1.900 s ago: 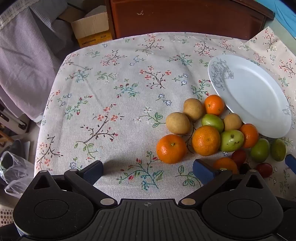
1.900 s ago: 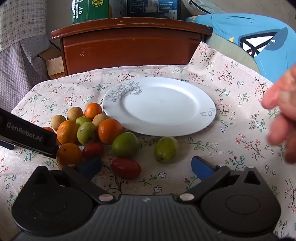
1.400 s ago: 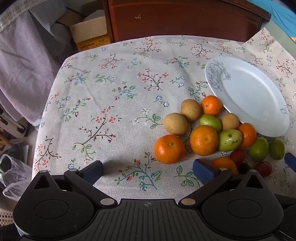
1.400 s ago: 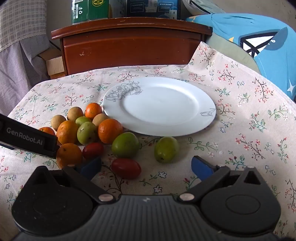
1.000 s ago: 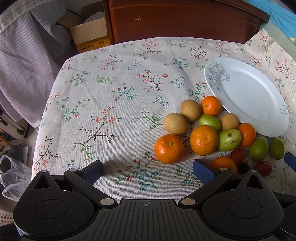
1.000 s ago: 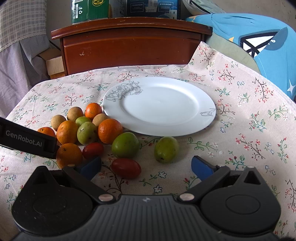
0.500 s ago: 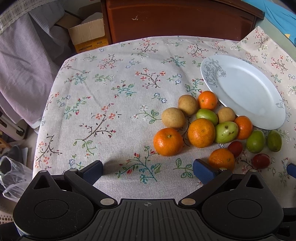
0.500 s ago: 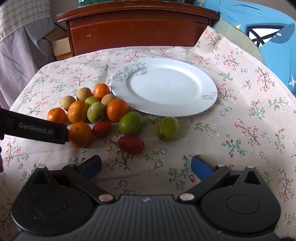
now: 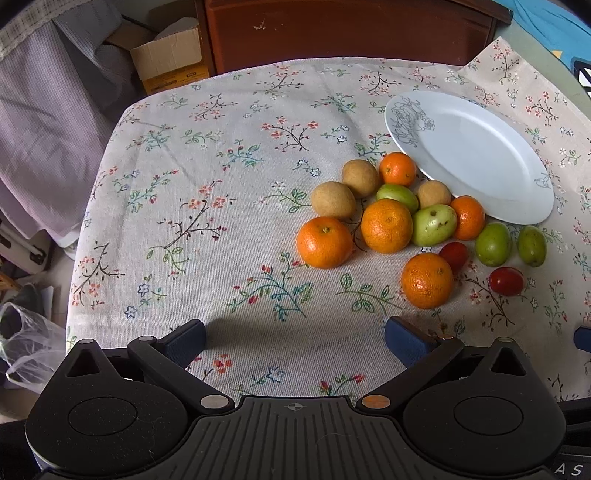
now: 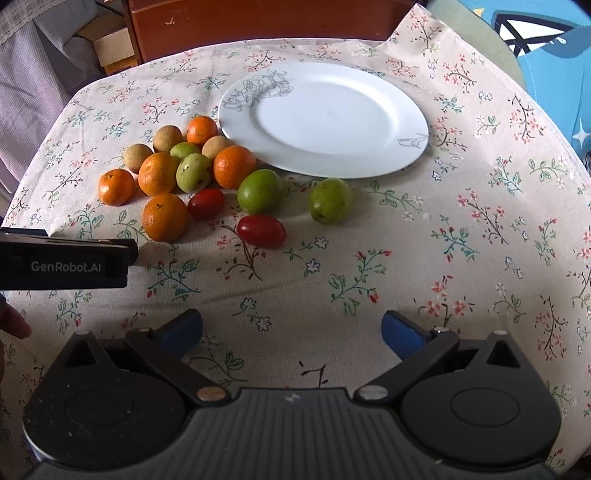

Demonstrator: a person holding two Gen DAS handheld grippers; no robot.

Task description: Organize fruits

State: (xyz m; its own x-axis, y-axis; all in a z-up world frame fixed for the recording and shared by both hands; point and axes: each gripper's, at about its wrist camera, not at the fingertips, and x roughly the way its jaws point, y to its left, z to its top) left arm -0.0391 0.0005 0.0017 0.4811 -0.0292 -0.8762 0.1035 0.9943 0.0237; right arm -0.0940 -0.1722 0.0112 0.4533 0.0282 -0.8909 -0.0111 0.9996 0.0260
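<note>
We are looking down on a floral tablecloth [image 10: 424, 236] that is covering the whole table, with a dark wooden cabinet [image 9: 351, 29] standing behind its far edge. A white plate [image 10: 325, 118] with a grey line-drawn flower on its rim is lying bare on the cloth. The fruits are sitting on the cloth just off the plate's left and near rim — none is on it. Five oranges are mixed into the cluster, the nearest orange [image 10: 165, 217] sitting alone toward us; green fruits are lying among them, one green fruit [image 10: 330, 200] apart to the right below the plate's rim. Three brown round fruits [image 9: 333, 199] are flanking the far left of the heap, and the smallest pieces, two red tomatoes [image 10: 261, 231], are lying at its near edge. We are holding the left gripper [image 9: 295, 341] and the right gripper [image 10: 291, 328] above bare cloth, both with jaws spread wide and gripping nothing.
</note>
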